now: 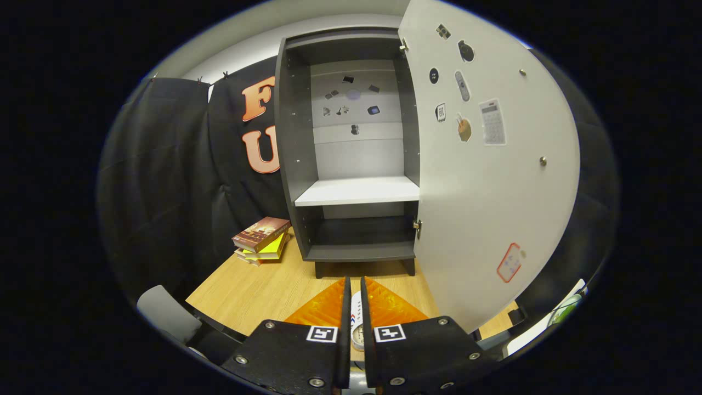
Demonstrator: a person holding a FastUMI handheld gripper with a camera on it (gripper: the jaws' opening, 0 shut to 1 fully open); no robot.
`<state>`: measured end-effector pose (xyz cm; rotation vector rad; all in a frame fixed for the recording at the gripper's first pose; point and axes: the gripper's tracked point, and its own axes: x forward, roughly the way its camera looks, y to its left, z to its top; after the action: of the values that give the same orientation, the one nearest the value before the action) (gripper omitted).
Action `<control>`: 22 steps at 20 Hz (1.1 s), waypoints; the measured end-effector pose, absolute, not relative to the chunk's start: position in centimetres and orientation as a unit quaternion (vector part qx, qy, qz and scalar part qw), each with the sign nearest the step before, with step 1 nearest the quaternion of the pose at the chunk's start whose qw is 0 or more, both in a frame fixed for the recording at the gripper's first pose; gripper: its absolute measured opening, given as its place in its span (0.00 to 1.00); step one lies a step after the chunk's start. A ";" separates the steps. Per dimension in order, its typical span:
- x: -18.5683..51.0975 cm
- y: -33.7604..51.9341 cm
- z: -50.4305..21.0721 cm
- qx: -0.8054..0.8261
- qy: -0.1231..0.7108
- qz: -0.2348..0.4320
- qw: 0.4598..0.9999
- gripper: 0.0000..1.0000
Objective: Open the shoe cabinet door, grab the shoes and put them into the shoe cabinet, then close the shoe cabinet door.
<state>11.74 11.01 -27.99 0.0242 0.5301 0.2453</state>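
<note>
Although the shoe cabinet (351, 164) stood beyond your gripper (355, 296) with its door (488, 181) swung wide to the right, the fingers were nearly closed, and a white, shoe-like thing (357, 328) showed in the slim gap between them; whether they pressed it could not be told. If it was a shoe, it would likely be light and pliable, best pinched at the collar. The white shelf (359, 192) sat bare straight ahead.

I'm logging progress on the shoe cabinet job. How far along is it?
Done: the cabinet door stands wide open. In hand: the gripper is nearly shut, holding nothing I can make out. Left: the white shelf is bare, so shoes must go in and the door be closed.
</note>
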 end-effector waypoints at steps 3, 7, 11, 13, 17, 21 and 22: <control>11.3 12.5 -31.0 0.018 0.299 0.118 0.947 0.14; 10.4 13.2 -34.6 0.017 0.346 0.110 0.932 0.21; 9.7 13.6 -38.2 0.023 0.386 0.113 0.915 0.25; 9.9 13.5 -40.1 0.016 0.396 0.116 0.911 0.26; 10.0 13.6 -45.0 0.017 0.433 0.122 0.893 0.26; 10.8 13.4 -49.5 0.027 0.468 0.125 0.875 0.26; 11.4 13.4 -50.6 0.027 0.474 0.125 0.871 0.27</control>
<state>11.35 13.42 -50.61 0.0563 0.9904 0.2609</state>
